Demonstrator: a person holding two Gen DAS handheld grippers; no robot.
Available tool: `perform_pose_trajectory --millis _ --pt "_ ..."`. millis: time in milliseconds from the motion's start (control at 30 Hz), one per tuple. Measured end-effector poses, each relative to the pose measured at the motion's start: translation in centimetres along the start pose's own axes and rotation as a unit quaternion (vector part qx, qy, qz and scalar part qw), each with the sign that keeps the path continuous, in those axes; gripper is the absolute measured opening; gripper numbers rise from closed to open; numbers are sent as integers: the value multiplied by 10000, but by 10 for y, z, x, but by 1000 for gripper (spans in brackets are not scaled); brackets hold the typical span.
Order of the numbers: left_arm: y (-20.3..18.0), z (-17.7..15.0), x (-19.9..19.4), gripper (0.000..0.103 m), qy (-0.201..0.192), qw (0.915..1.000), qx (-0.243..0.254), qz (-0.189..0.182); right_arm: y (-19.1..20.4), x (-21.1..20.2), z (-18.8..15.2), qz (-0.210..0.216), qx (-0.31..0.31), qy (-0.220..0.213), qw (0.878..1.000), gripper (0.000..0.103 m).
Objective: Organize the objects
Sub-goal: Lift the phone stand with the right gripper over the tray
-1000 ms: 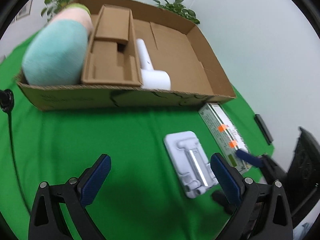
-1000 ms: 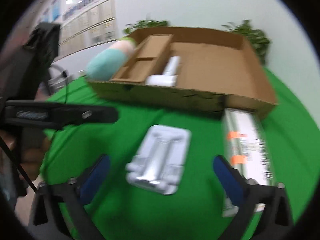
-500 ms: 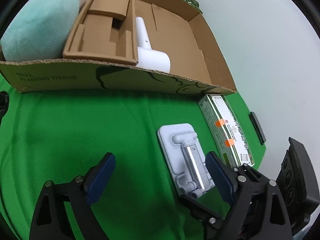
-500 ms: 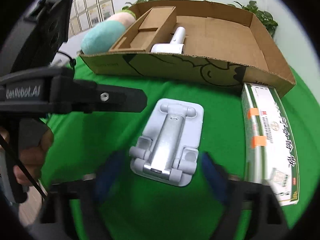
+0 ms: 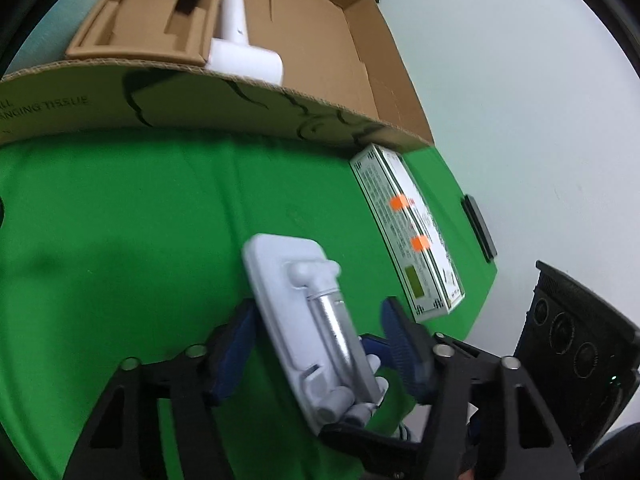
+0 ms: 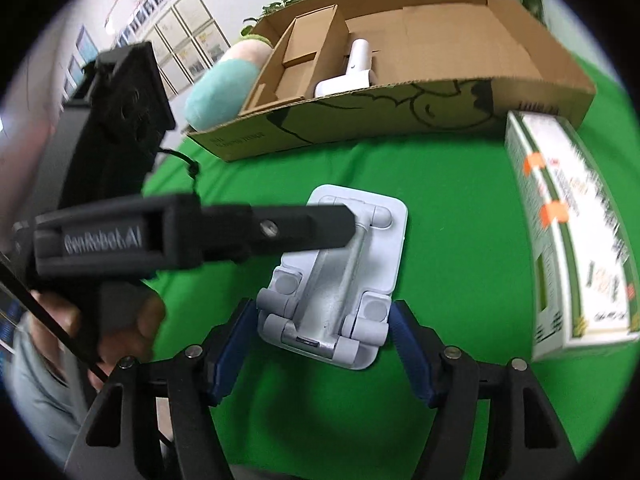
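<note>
Two views show the same white folding phone stand [image 5: 308, 320] on the green-covered worktop [image 5: 120, 220], just in front of the cardboard box [image 5: 200, 112]. From the left wrist, the left gripper [image 5: 320, 344] has its blue fingers [image 5: 236, 344] either side of the stand's long edges and closing; the near finger looks at its edge, the far one not yet on it. The stand looks rigid, light plastic with a metal arm, smooth and hinged, so I judge a grip across the flat base plate is safer than one on the arm. The box holds a white T-shaped appliance [image 5: 240, 48] beside a cardboard insert [image 5: 140, 20]; a long printed carton [image 5: 408, 232] lies outside it. From the right wrist, the right gripper [image 6: 320, 340] straddles the stand's hinged end, fingers [image 6: 412, 356] apart and beside it with no clear contact. The box also holds a teal-and-pink plush [image 6: 218, 88] at its left end.
</note>
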State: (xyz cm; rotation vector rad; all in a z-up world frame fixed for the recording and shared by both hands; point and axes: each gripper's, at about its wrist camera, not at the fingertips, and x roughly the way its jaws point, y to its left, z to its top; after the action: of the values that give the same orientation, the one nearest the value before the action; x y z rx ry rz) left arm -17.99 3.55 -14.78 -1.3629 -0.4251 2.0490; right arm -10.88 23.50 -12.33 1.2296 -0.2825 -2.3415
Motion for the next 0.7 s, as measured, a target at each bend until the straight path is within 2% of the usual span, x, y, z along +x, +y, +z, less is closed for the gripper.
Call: perform_pose_trajectory --millis 67,100,300,700 --pt "-1 -2 -2 47 -16 9999 17 166 0 -1 -2 149 42 -25 9999 67" --pt "0 -3 -3 40 -33 9997 -32 250 1 0 -2 174 38 -25 9998 67" --pt "2 -7 -15 37 -215 9993 -181 241 11 1 2 20 -193 -93 9998 67" --pt "-31 23 -63 32 -668 9970 337 211 21 -21 36 40 -476 -736 9961 66"
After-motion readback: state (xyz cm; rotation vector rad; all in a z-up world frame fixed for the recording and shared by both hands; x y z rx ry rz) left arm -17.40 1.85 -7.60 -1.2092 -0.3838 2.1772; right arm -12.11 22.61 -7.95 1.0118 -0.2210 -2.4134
